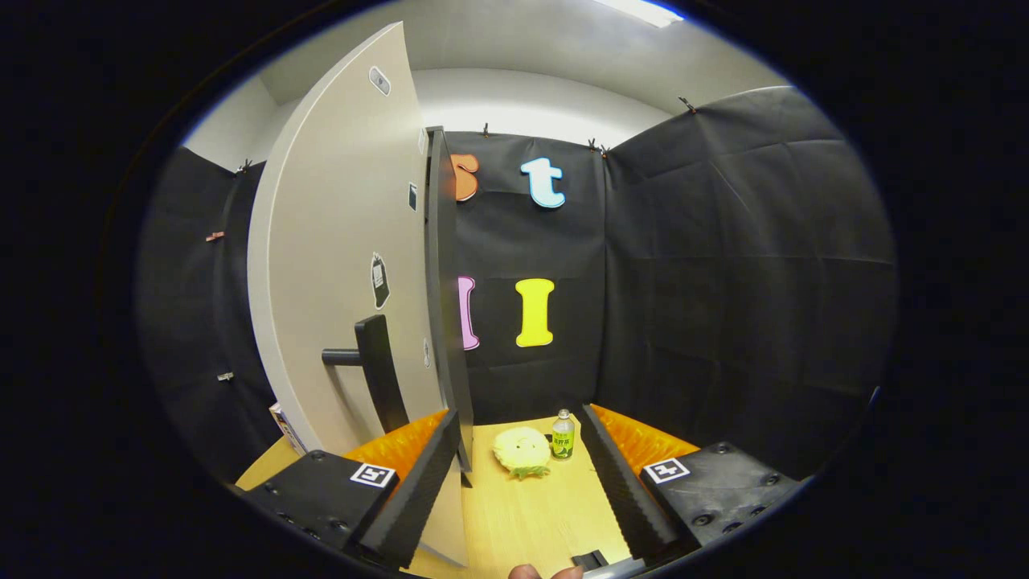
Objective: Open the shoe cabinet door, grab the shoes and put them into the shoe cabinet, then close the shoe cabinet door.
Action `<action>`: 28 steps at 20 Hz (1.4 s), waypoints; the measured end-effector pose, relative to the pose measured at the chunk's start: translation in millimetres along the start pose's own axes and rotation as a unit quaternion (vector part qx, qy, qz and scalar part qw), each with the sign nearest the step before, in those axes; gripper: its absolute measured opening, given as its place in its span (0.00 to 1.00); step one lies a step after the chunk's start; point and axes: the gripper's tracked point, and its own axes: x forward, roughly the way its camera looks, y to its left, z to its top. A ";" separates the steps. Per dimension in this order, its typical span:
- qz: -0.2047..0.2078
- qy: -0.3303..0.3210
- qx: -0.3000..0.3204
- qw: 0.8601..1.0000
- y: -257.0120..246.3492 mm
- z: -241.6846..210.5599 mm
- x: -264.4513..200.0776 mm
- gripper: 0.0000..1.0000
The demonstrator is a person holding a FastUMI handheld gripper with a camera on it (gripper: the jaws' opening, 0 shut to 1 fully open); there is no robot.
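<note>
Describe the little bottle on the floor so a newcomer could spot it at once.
Start at the tall pale cabinet door with its dark handle. To its right, on the wooden floor beyond the open claw, the bottle stands upright at the foot of the black wall. It is clear with a green label, unlike the fluffy yellow slipper beside it.

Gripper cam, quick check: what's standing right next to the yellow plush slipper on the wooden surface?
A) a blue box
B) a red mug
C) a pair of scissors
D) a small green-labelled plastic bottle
D: a small green-labelled plastic bottle stands upright just beside the yellow plush slipper, beyond the open gripper fingers, with the pale cabinet door ajar alongside.
</note>
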 end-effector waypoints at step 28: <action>0.164 0.043 0.030 0.985 252.2 -19.7 15.4 0.98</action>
